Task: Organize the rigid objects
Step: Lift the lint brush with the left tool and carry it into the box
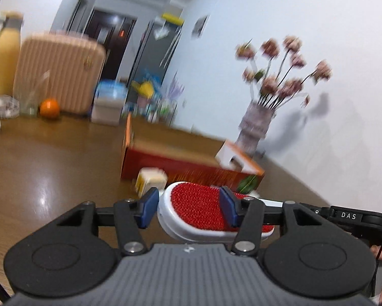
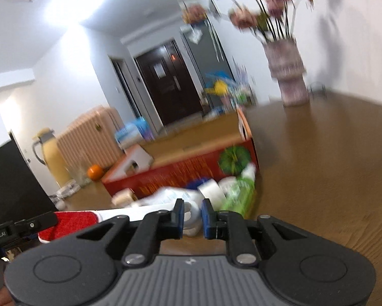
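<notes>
A lint brush with a red pad and a white body hangs above the brown table. My left gripper is shut on its head, a blue pad pressed against each side. The brush's white handle runs across to my right gripper, whose jaws stand nearly together on the rounded handle end. Beyond the brush lies an open red cardboard box with its flaps up. In front of the box lie a green bottle, a white tape roll and a small cream jar.
A vase of pink flowers stands by the wall at the back right. An orange, a glass and a yellow flask stand at the far left before a beige suitcase. A black screen is at the left.
</notes>
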Demonstrator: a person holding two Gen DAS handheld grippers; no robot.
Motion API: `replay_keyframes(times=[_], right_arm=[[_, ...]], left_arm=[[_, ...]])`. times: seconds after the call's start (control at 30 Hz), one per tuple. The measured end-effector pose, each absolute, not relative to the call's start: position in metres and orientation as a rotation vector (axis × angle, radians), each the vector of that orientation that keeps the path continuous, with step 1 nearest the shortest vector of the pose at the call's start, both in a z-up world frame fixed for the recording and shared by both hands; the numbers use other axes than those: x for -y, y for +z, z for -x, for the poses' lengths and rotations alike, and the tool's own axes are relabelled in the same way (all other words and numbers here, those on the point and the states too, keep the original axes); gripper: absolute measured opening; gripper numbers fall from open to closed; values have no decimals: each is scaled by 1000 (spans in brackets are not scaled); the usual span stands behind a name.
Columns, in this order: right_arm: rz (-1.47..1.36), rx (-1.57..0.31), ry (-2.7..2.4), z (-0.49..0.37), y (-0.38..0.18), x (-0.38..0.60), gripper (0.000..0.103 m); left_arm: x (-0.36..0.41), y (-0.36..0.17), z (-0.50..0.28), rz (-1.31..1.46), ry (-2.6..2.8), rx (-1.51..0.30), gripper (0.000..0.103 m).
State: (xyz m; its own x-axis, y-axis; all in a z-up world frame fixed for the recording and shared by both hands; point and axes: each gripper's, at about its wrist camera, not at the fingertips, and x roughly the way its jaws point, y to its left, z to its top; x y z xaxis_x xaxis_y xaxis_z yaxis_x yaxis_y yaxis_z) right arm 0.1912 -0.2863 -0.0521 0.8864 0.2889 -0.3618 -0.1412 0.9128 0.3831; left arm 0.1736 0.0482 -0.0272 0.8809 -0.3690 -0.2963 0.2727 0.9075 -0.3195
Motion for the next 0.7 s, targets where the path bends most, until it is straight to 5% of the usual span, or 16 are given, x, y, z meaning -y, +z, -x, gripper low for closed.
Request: replay_keyframes(times=[0.4, 0.7], right_arm=[[-309, -285, 240, -144, -6, 285, 16], [-305, -286, 208, -204, -3, 288, 16]], left_arm=[[-46, 7, -135, 255, -359, -218, 53], [-40, 19, -215, 241, -368, -261, 53]])
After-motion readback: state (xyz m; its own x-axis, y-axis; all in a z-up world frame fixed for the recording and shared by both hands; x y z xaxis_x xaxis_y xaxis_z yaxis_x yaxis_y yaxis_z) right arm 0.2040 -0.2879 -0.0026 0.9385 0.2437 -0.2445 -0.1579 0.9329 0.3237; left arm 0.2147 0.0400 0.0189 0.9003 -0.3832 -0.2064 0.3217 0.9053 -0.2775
